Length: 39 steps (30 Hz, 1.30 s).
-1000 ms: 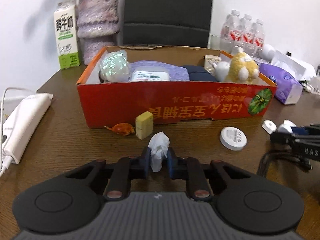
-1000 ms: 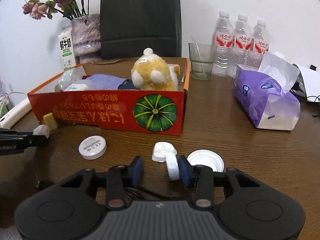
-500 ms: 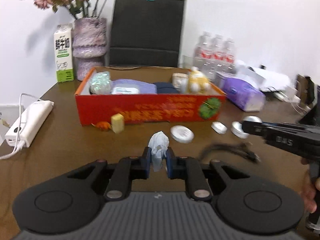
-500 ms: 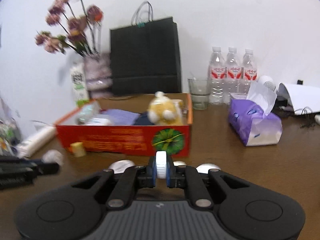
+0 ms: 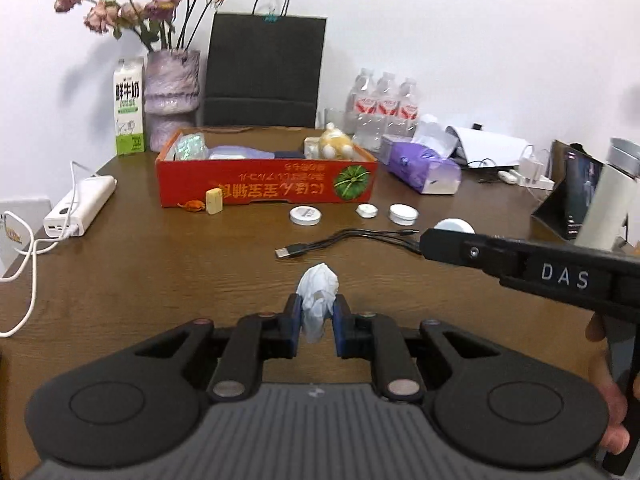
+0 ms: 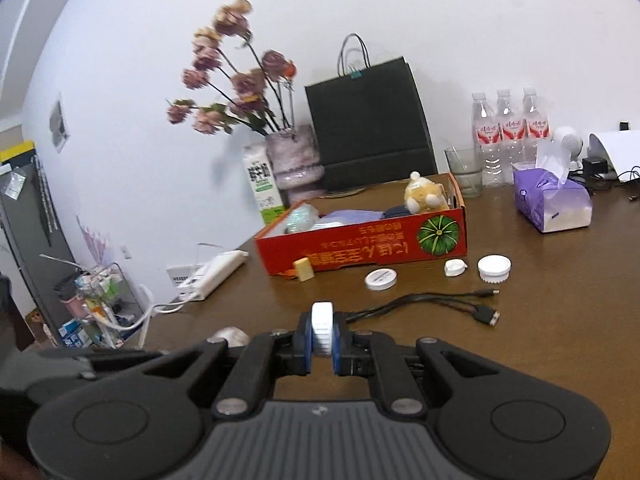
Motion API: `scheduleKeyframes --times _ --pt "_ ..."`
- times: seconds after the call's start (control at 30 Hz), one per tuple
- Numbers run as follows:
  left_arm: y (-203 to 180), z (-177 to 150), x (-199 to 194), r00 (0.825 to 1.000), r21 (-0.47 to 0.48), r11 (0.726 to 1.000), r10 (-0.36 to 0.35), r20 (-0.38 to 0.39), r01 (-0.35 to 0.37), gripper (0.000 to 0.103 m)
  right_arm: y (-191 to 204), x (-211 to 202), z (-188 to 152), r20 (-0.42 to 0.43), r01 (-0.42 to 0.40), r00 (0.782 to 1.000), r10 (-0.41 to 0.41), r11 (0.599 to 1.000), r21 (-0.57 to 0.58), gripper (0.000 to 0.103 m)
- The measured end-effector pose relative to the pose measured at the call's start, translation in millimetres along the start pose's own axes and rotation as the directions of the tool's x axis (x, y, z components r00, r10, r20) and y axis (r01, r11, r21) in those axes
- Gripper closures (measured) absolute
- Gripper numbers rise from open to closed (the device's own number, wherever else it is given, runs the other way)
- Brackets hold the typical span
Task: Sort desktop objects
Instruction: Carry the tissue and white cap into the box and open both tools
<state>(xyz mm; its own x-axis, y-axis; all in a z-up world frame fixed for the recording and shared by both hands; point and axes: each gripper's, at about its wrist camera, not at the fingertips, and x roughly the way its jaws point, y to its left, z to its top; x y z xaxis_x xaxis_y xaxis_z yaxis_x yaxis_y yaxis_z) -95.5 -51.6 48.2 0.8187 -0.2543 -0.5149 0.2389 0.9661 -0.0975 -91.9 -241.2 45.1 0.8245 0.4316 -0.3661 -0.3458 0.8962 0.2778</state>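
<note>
My left gripper (image 5: 317, 322) is shut on a crumpled white tissue (image 5: 318, 288), held above the near part of the brown table (image 5: 160, 264). My right gripper (image 6: 321, 336) is shut on a white round lid (image 6: 322, 326), held on edge. In the left wrist view the right gripper (image 5: 448, 240) reaches in from the right with the lid (image 5: 454, 226) at its tip. The red cardboard box (image 5: 266, 188) stands far off at mid-table, holding a plush toy (image 5: 336, 144) and packets. Three white lids (image 5: 306, 215) (image 5: 367, 210) (image 5: 403, 213), a yellow block (image 5: 214, 201) and a small orange toy (image 5: 193, 205) lie before the box.
A black multi-plug cable (image 5: 348, 238) lies mid-table. A white power bank (image 5: 80, 206) with cords sits left. Milk carton (image 5: 129, 118), flower vase (image 5: 172, 96), black bag (image 5: 264, 72), water bottles (image 5: 384, 108), purple tissue pack (image 5: 420, 164) stand behind. A tablet (image 5: 568, 200) and flask (image 5: 608, 200) stand right.
Both grippers have pulled back from the box and risen. The right gripper closed onto the white lid and lifted it off the table; the left kept hold of the tissue.
</note>
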Motion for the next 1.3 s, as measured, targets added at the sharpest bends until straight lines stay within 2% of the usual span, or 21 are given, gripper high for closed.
scheduleKeyframes --times 0.13,0.23,0.57,0.63,0.7,0.8,0.9,0.97,1.03,1.07,1.1,1.13,1.2,1.3 --pt "-3.0 5.6 -8.3 0.999 0.003 1.0 0.015 0.032 -0.015 0.086 8.3 -16.2 2.1 0.032 0.015 0.999 -0.014 0.999 -0.028 0.094" --pt "-2.3 7.8 -7.2 0.999 0.008 1.0 0.016 0.044 -0.016 0.086 7.9 -12.6 2.3 0.025 0.013 1.0 -0.012 1.0 -0.026 0.094" --pt "11.7 17.7 29.7 0.999 -0.014 0.999 0.032 -0.011 -0.032 0.086 -8.6 25.5 3.4 -0.044 0.047 0.998 -0.047 0.999 -0.009 0.094" --pt "15.1 37.5 39.2 0.999 0.016 0.999 0.048 -0.015 -0.047 0.086 -12.3 36.5 12.6 -0.053 0.055 0.997 -0.057 0.998 -0.024 0.094" --pt "25.8 70.8 46.7 0.999 0.037 0.999 0.031 0.029 -0.032 0.086 -16.3 47.3 31.6 -0.045 0.046 0.998 -0.048 0.998 -0.04 0.094" --pt "48.0 131.5 69.5 0.998 0.035 0.999 0.019 0.064 -0.021 0.086 -21.9 67.4 78.5 0.011 0.033 0.999 -0.033 0.996 -0.088 0.094" --pt "68.1 189.5 110.7 0.998 0.02 1.0 0.008 0.055 -0.009 0.086 -27.0 102.4 130.4 0.056 0.057 0.997 -0.049 0.988 -0.147 0.094" --pt "81.2 228.4 152.3 1.0 0.027 0.999 0.023 0.008 -0.023 0.086 -35.2 144.8 163.3 0.003 0.046 0.999 -0.046 0.987 -0.155 0.094" --pt "94.0 253.1 194.2 0.998 0.027 0.998 0.051 -0.043 -0.05 0.085 -46.2 197.0 194.0 -0.072 0.032 0.996 -0.043 0.989 -0.148 0.094" --pt "101.4 262.6 218.8 0.994 0.041 0.996 0.08 -0.069 -0.078 0.085 -50.7 222.1 204.7 -0.109 0.037 0.993 -0.054 0.988 -0.151 0.094" --pt "110.5 268.4 244.9 0.985 0.024 0.988 0.154 -0.083 -0.152 0.085 -56.4 246.5 213.1 -0.136 0.056 0.988 -0.076 0.988 -0.143 0.094" --pt "117.3 269.8 263.5 0.977 0.026 0.982 0.188 -0.101 -0.187 0.085 -62.3 275.7 220.3 -0.171 0.078 0.98 -0.102 0.987 -0.143 0.094" --pt "130.8 271.4 309.8 0.965 0.051 0.979 0.202 -0.167 -0.196 0.085 -76.2 322.1 227.5 -0.254 0.082 0.962 -0.106 0.991 -0.104 0.094" --pt "148.7 270.2 359.8 0.946 0.019 0.982 0.186 -0.266 -0.187 0.085 -101.7 394.9 230.7 -0.401 0.105 0.911 -0.097 0.994 -0.001 0.094"
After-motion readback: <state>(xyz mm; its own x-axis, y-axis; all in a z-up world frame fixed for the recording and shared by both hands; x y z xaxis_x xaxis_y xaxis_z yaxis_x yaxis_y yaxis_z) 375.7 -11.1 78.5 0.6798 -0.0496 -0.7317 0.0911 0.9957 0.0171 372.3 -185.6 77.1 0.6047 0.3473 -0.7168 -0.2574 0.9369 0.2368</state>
